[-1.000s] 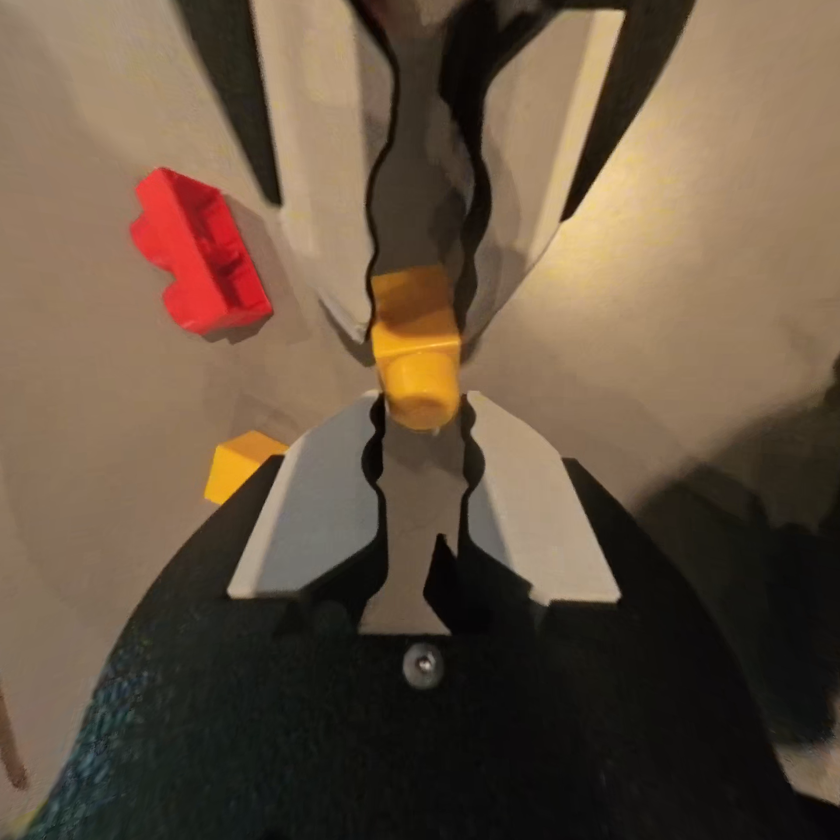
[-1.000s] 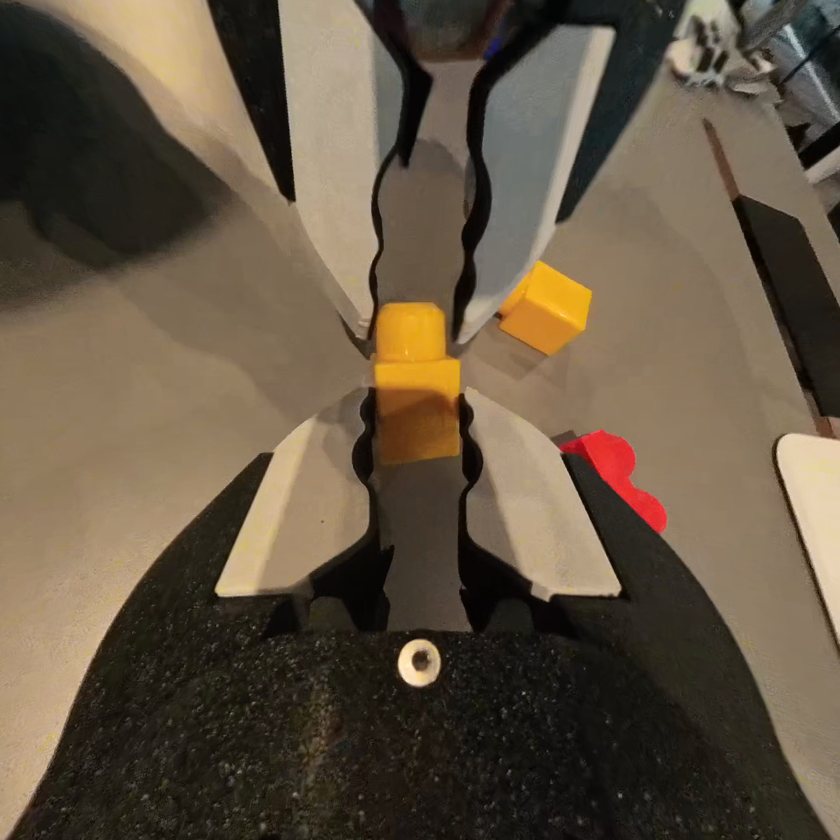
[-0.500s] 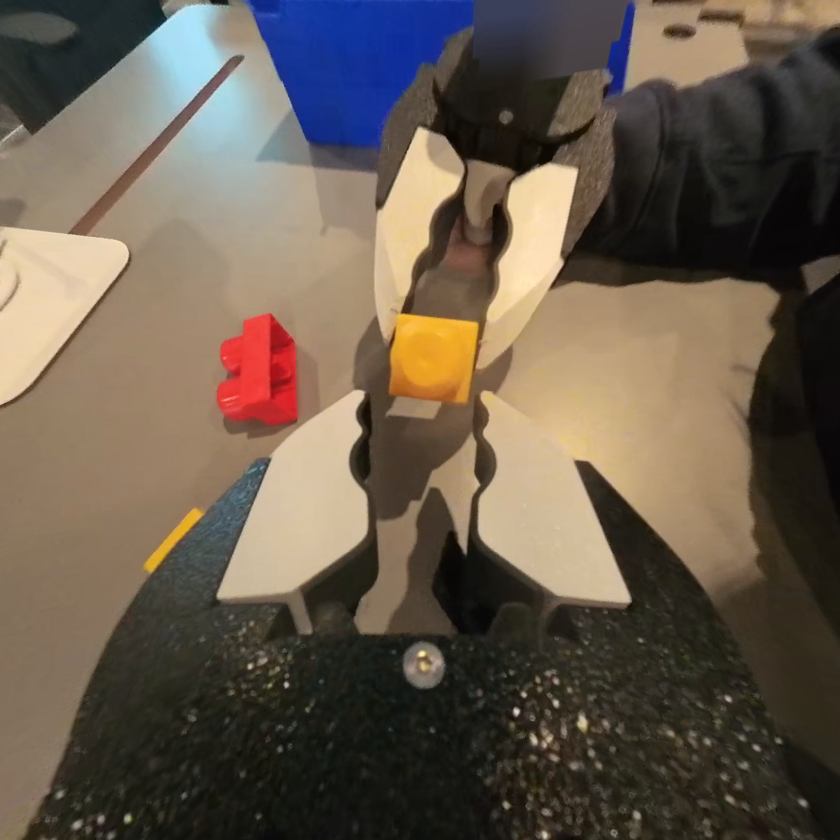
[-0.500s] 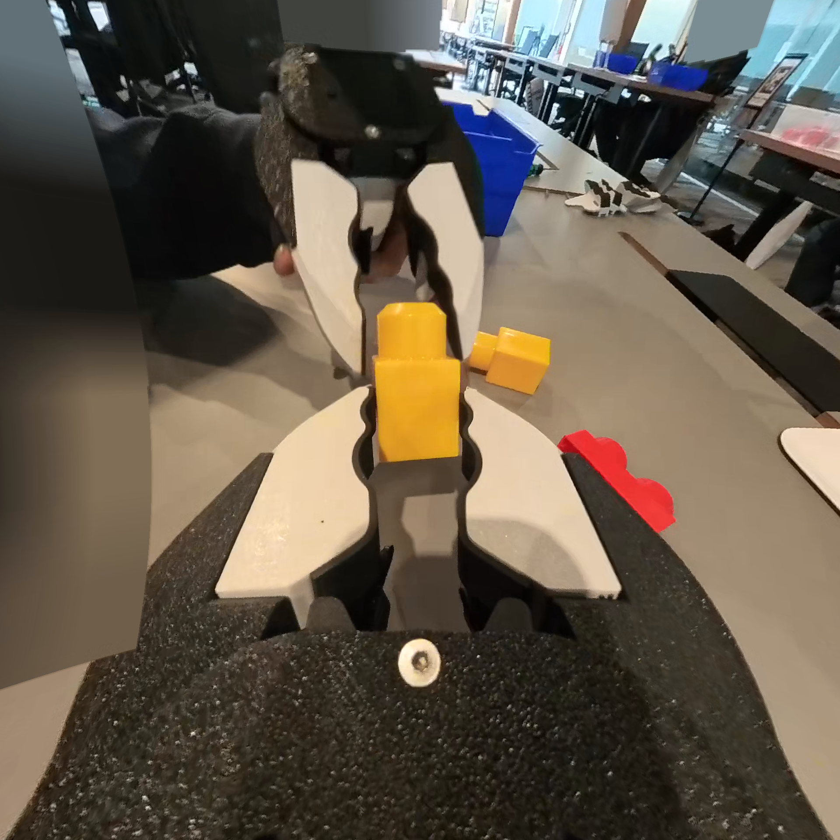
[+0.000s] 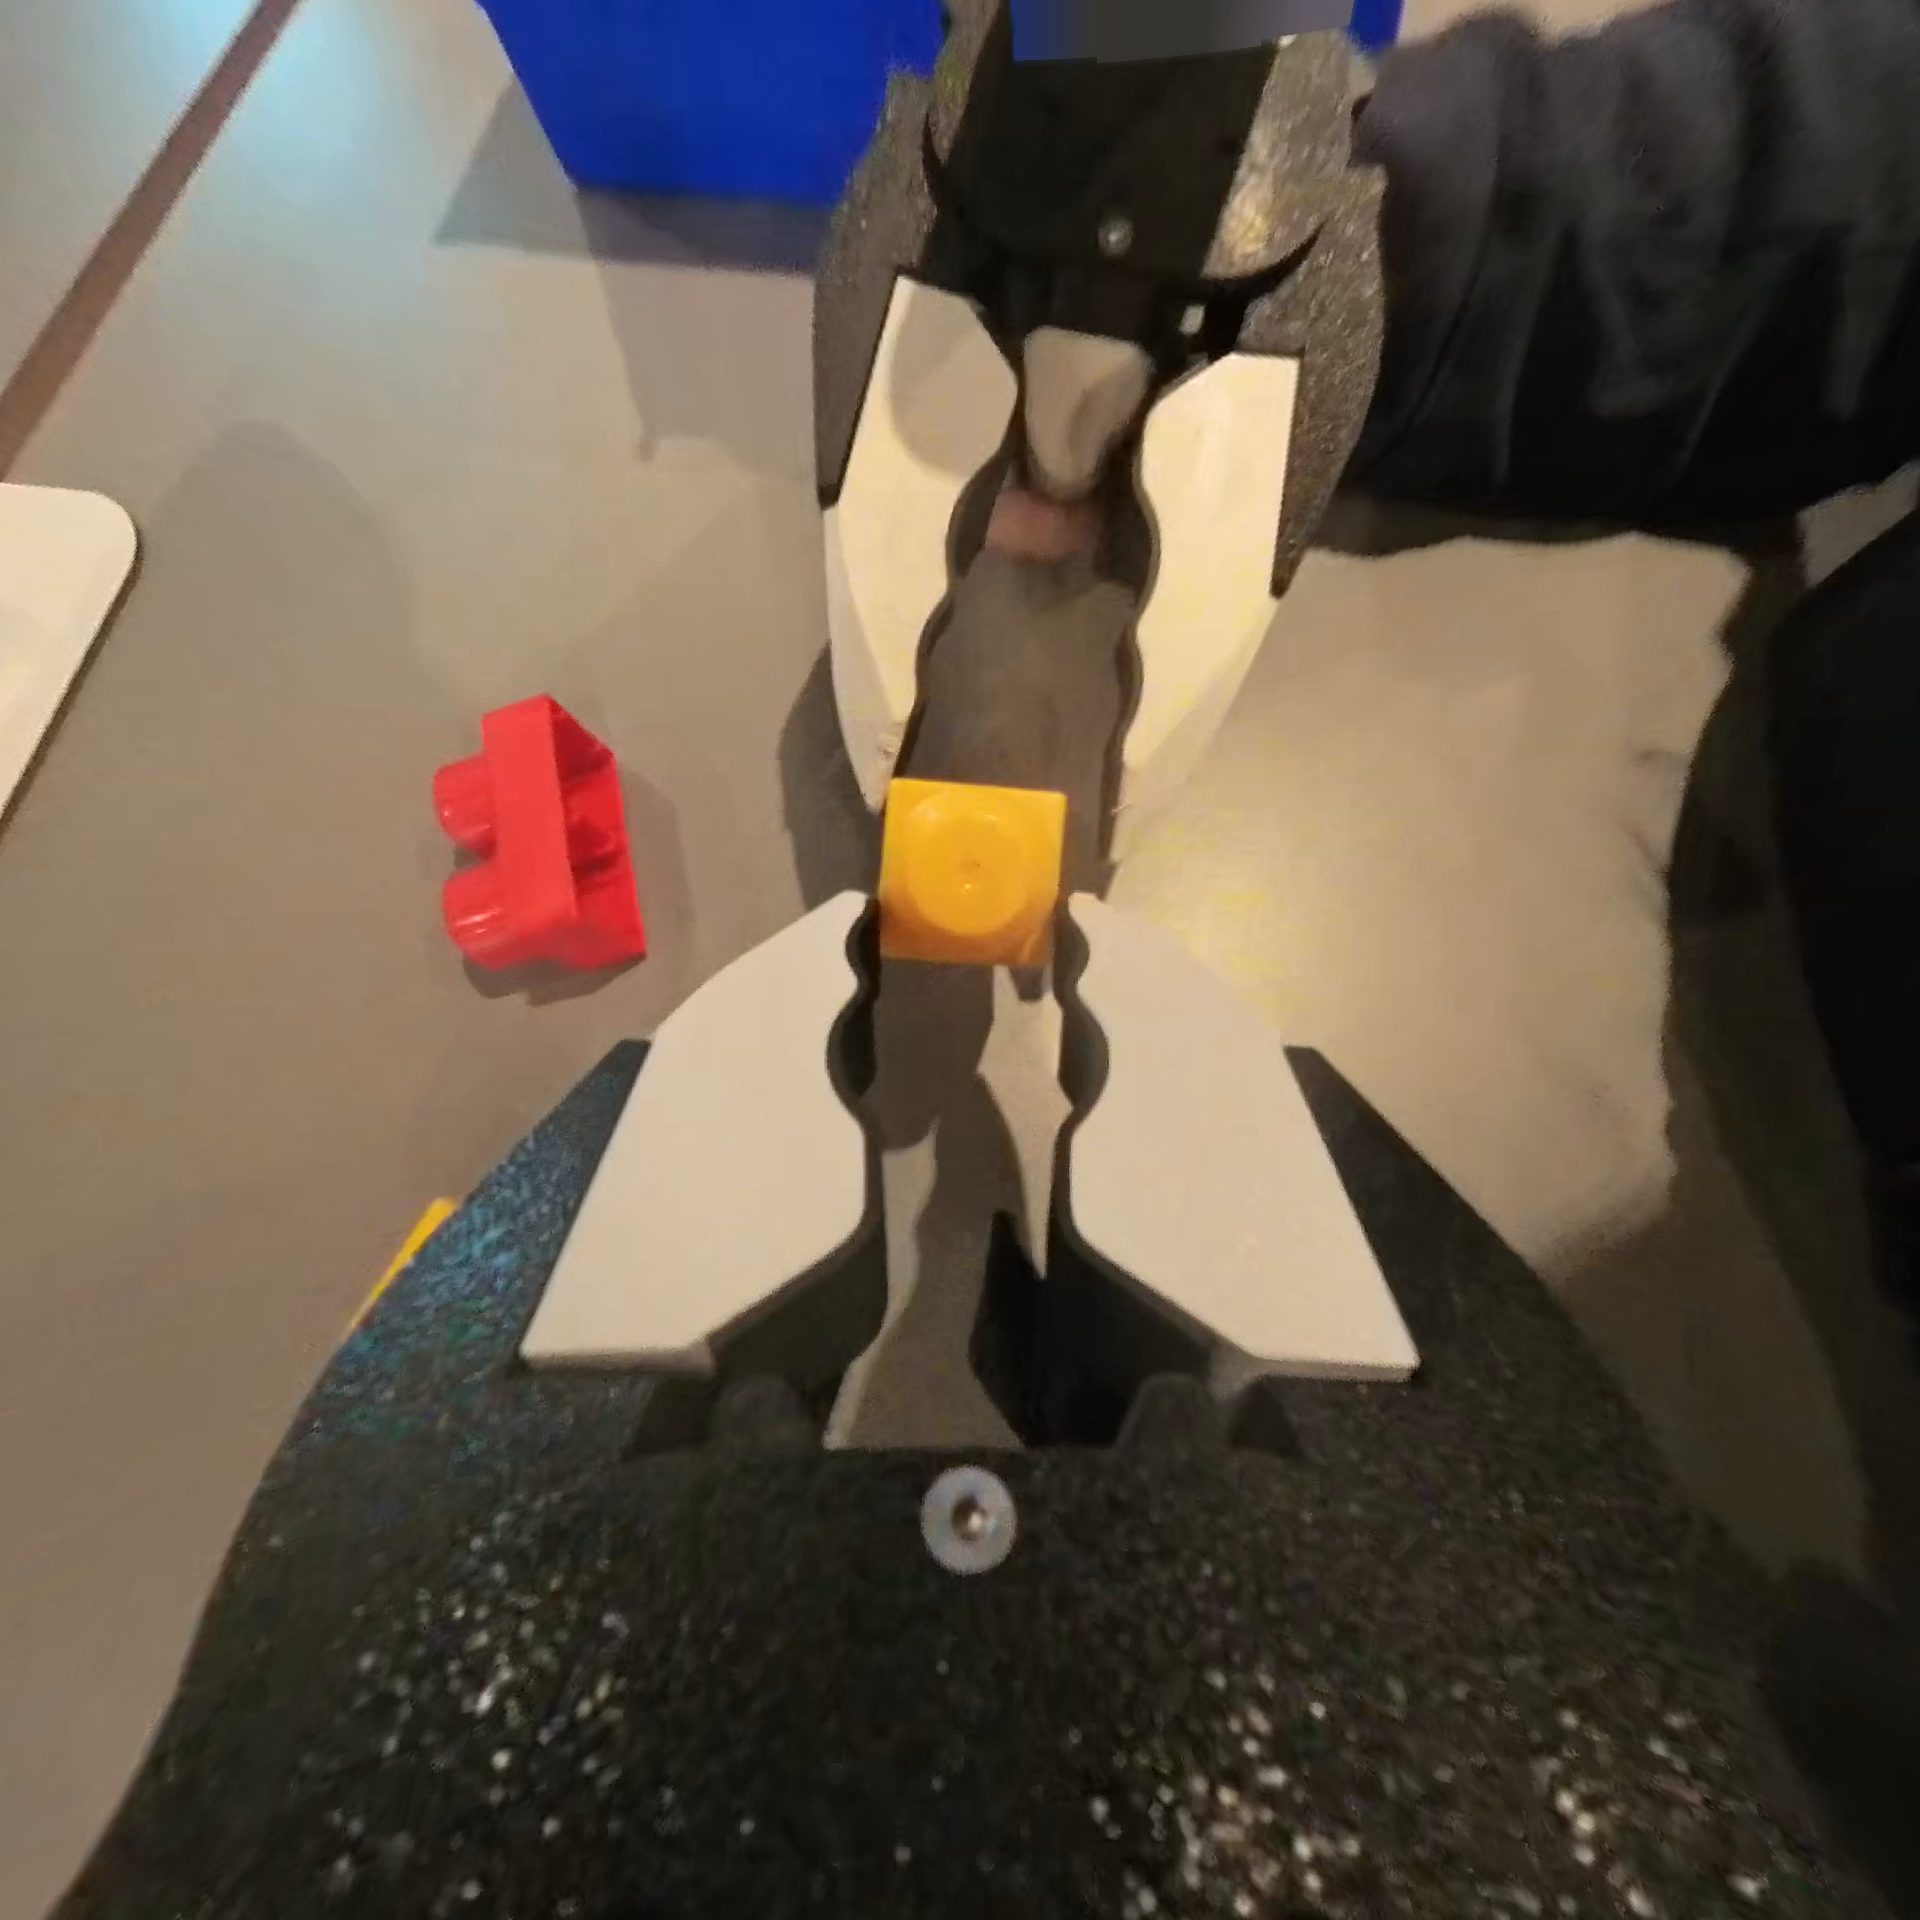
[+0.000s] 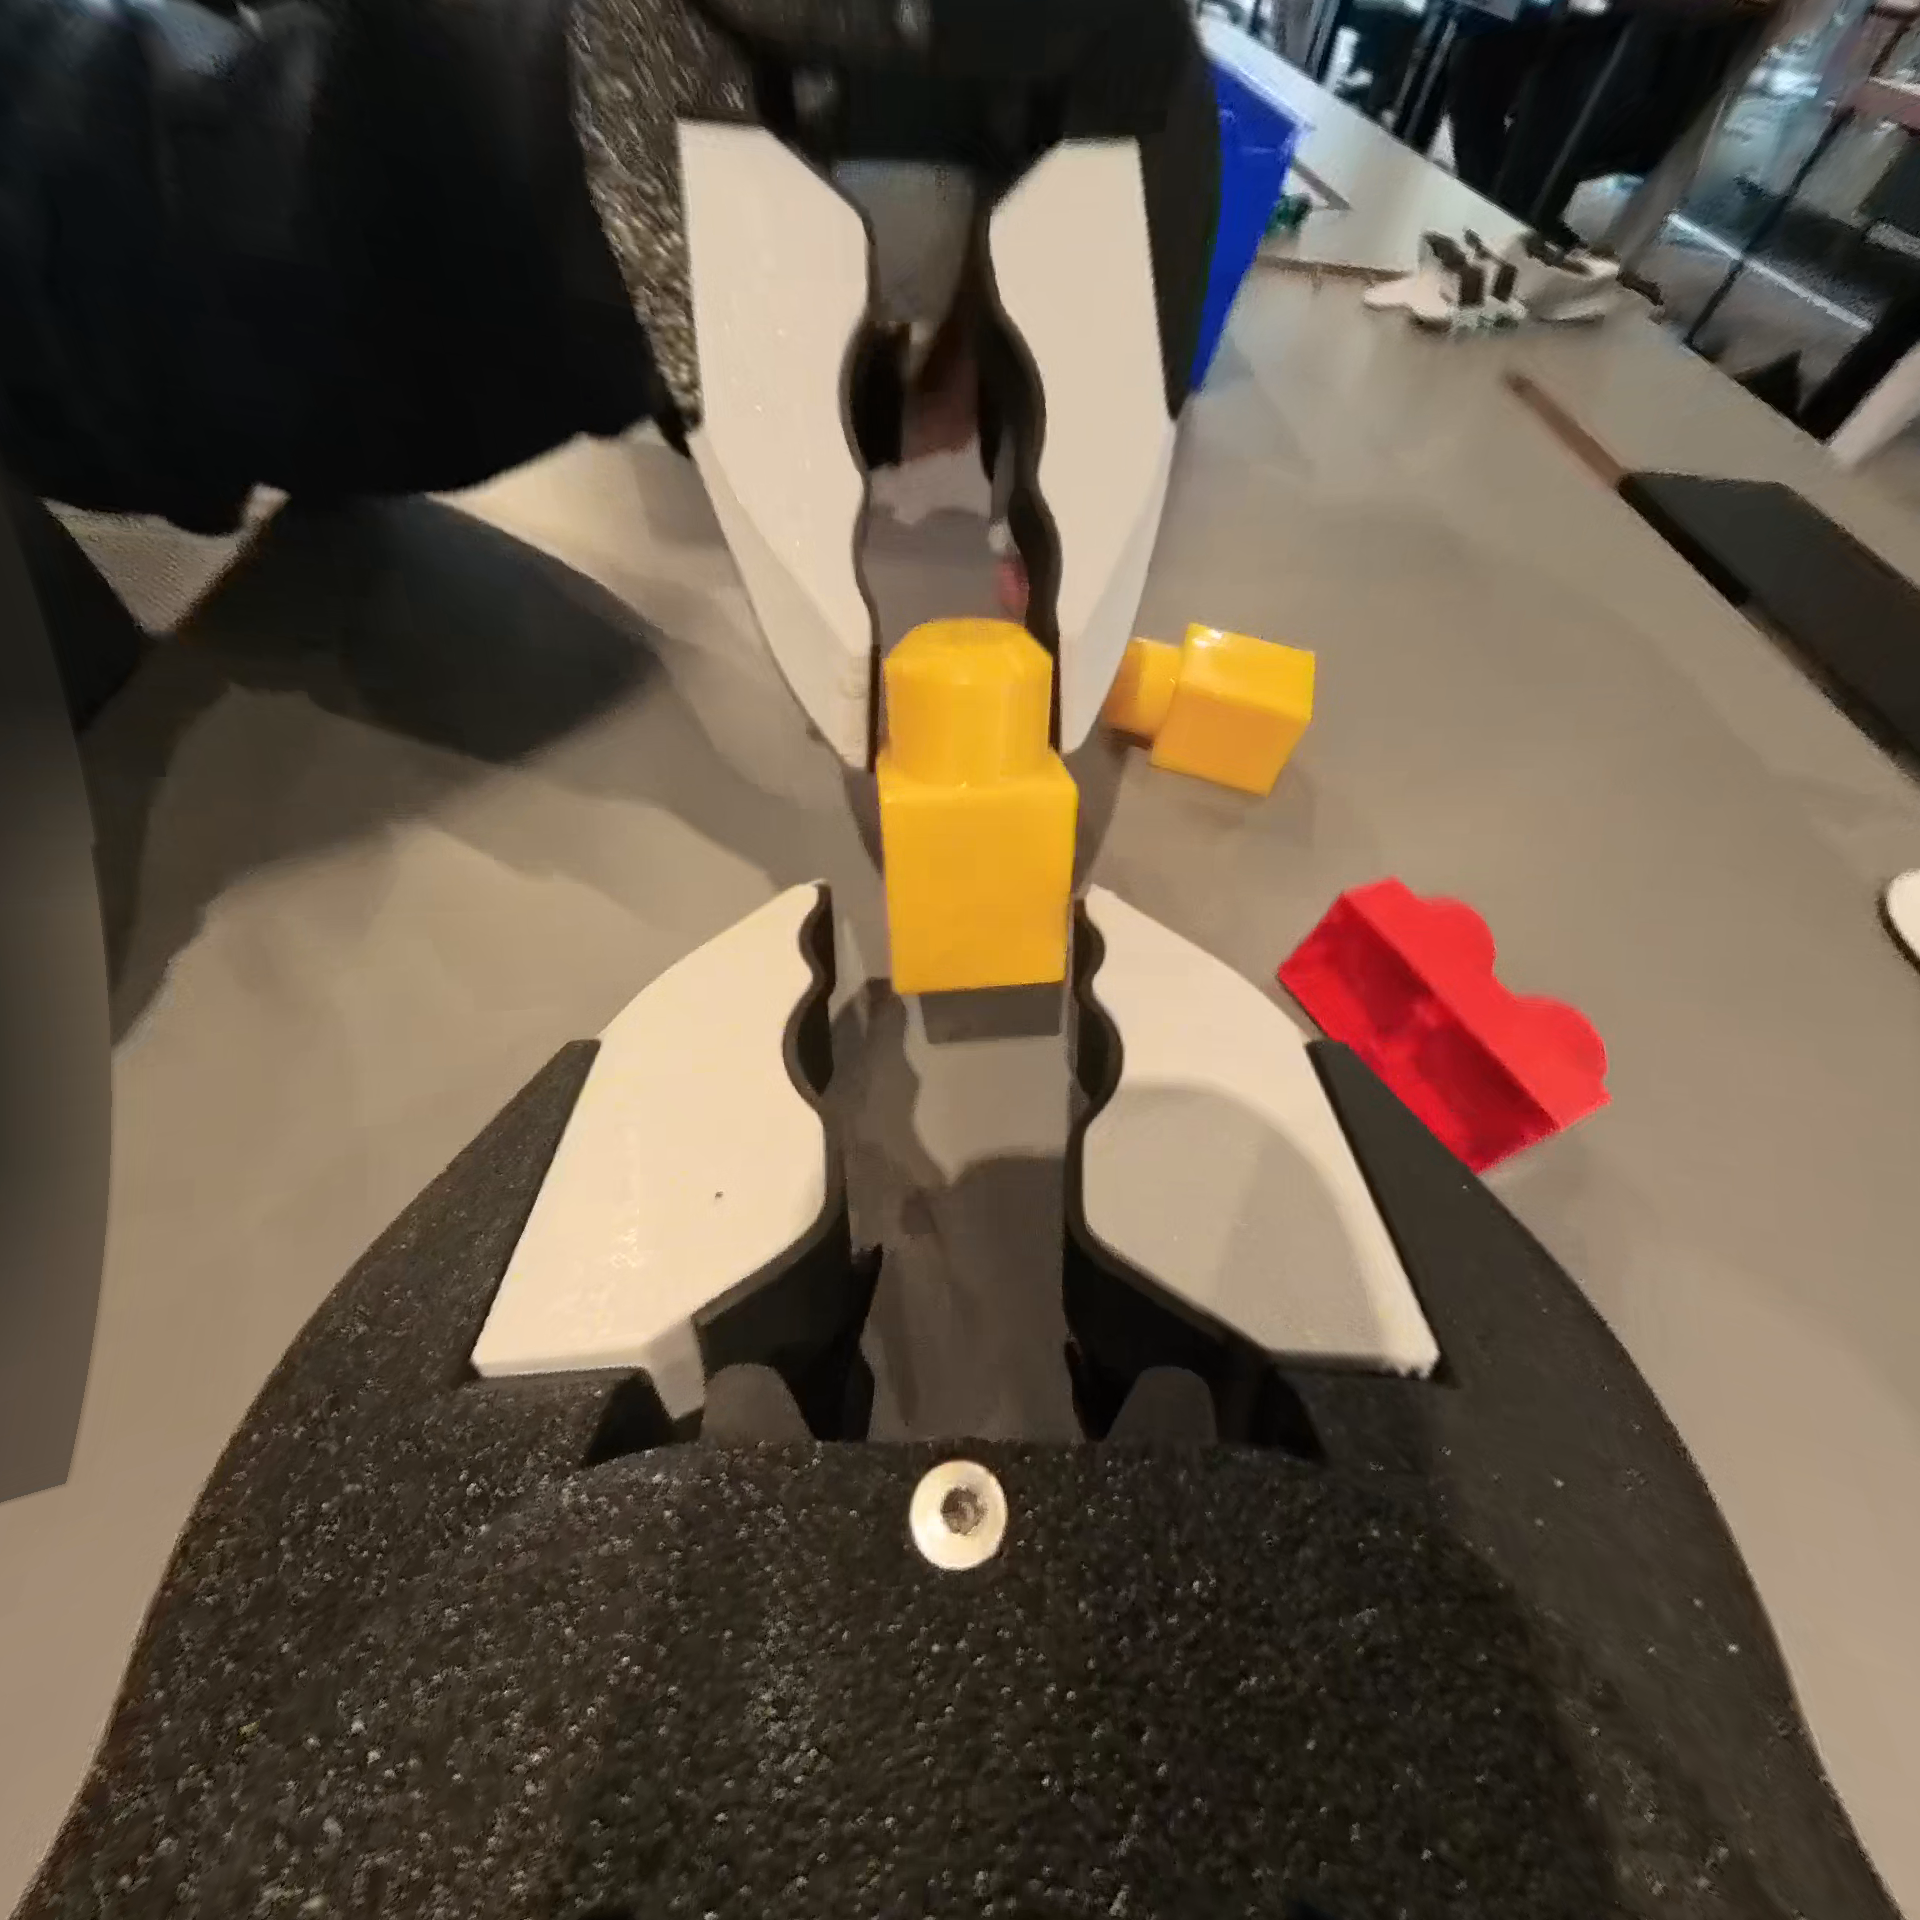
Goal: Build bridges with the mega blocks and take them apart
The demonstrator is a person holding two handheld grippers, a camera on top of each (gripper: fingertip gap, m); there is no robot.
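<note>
A yellow one-stud block stands upright with its stud up, on or just above the grey table; it also shows from above in the left wrist view. My right gripper is level with the block body, its jaws a little wider than the block, with a gap showing on the left side. My left gripper points down at the block. Its fingertips closely flank the stud; I cannot tell whether they touch it. A red two-stud block lies on its side on the table. A second yellow block also lies on its side.
A blue bin stands at the back of the table. A white tray lies at the table's edge. Dark sleeves reach in behind each gripper. Black mats lie at the far right. My left and right fingertips are right by each other. The red two-stud block sits 9 cm or so from the ends of my right fingers. It is also in sight in the right wrist view.
My right gripper has opened slightly and drawn back, so the yellow block now sits at its tips instead of deep between the fingers. My left gripper has come closer over the stud and narrowed.
</note>
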